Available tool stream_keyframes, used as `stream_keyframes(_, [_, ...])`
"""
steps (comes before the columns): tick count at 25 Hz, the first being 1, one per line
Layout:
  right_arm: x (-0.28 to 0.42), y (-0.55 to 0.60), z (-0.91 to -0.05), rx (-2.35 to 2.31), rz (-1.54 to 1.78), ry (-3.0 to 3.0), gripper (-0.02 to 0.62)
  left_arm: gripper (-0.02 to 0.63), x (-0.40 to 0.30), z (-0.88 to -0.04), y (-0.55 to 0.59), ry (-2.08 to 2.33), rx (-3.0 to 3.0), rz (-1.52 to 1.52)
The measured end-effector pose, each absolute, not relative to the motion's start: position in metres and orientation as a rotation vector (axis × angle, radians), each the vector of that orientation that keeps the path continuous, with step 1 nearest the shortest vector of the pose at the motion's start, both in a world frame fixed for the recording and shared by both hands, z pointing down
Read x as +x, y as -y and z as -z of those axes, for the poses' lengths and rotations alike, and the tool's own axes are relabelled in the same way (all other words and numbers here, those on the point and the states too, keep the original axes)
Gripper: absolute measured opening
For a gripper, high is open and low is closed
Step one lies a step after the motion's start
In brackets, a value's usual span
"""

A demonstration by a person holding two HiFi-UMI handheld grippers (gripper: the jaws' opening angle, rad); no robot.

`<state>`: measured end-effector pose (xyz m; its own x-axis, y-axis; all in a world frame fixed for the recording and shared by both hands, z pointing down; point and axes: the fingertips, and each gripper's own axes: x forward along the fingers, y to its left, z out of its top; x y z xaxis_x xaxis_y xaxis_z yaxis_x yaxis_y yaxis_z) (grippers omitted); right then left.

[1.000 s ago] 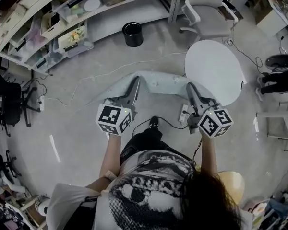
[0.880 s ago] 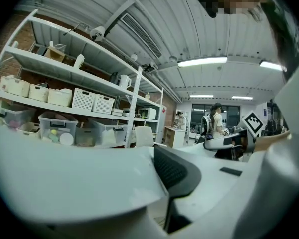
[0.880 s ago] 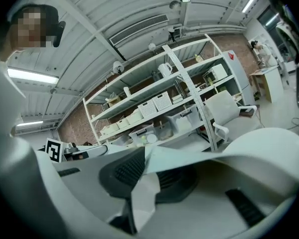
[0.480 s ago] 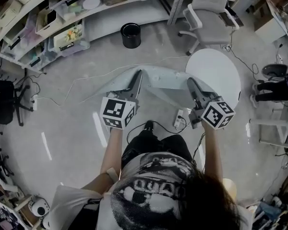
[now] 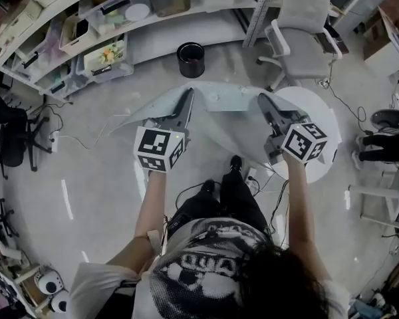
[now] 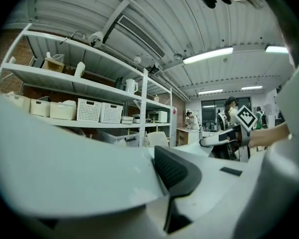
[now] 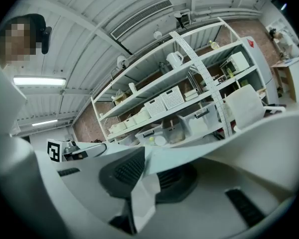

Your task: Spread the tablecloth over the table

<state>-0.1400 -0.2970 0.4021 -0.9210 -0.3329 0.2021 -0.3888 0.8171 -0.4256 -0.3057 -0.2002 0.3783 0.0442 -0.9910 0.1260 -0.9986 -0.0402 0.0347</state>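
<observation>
A pale grey-blue tablecloth (image 5: 221,102) hangs stretched in the air between my two grippers, sagging a little in the middle. My left gripper (image 5: 187,97) has the cloth's left edge between its jaws; the jaws are opening slightly, and the cloth (image 6: 79,168) still covers one pad. My right gripper (image 5: 262,101) is shut on the right edge, where a fold of cloth (image 7: 142,193) sits between the dark pads. The round white table (image 5: 323,115) lies below and to the right of the right gripper, partly hidden by cloth and gripper.
A black bin (image 5: 191,59) stands on the floor ahead. A grey office chair (image 5: 303,36) is just beyond the table. Curved shelving with crates (image 5: 106,20) runs along the back. A power strip and cables (image 5: 251,175) lie by my feet.
Both grippers and the stretched cloth have moved forward toward the table. The table now sits under the right gripper and the cloth's right end, instead of off to its right.
</observation>
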Motion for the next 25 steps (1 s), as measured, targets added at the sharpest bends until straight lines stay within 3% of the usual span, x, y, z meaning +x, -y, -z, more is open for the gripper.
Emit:
stream_keyframes(16, [-0.174, 0.517, -0.312, 0.190, -0.804, 3.091, 0.055, 0.055, -0.313, -0.267, 0.387, 2.433, 2.177, -0.139])
stream_keyframes(25, [-0.170, 0.619, -0.259, 0.266, -0.435, 3.129, 0.058, 0.060, -0.313, -0.241, 0.493, 2.376, 2.220, -0.038])
